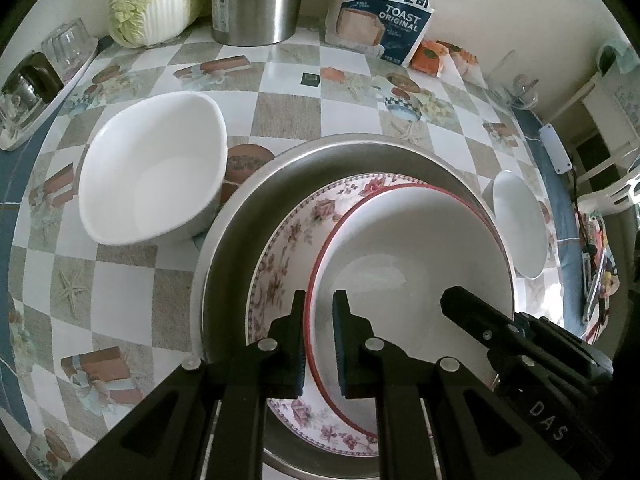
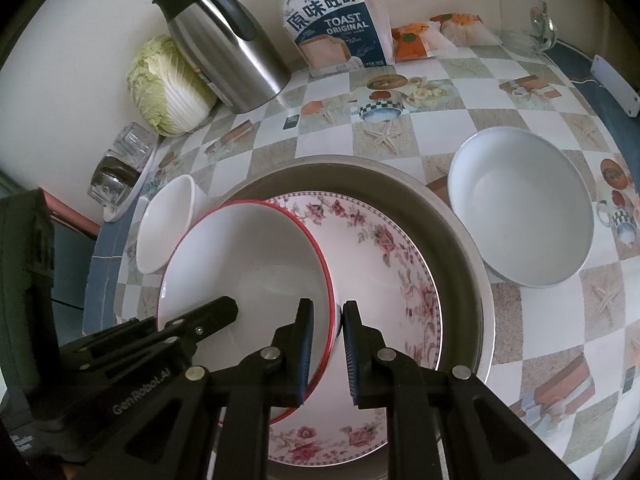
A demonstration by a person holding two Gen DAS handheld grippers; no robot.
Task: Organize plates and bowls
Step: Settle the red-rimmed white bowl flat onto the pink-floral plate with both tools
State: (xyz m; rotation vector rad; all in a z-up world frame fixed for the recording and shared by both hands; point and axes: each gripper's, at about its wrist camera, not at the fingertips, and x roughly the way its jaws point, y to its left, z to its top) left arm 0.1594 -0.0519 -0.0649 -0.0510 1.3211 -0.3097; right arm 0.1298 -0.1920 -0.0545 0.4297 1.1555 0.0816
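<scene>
A red-rimmed white bowl [image 1: 412,256] [image 2: 244,256] sits on a floral plate [image 1: 288,232] [image 2: 384,248] inside a metal basin [image 1: 248,216] [image 2: 460,240]. My left gripper [image 1: 319,340] is closed on the bowl's left rim. My right gripper [image 2: 326,344] is closed on its right rim, one finger inside and one outside. A white squarish bowl [image 1: 156,168] [image 2: 164,224] stands left of the basin. A white round bowl [image 2: 520,208] [image 1: 520,224] stands right of it.
At the back wall stand a steel thermos jug [image 2: 228,52], a cabbage [image 2: 168,84], a toast bag [image 2: 336,28] and orange snack packs [image 2: 432,36]. Glasses on a tray [image 2: 120,172] sit at far left. The checkered table's blue edge [image 2: 592,80] runs along the right.
</scene>
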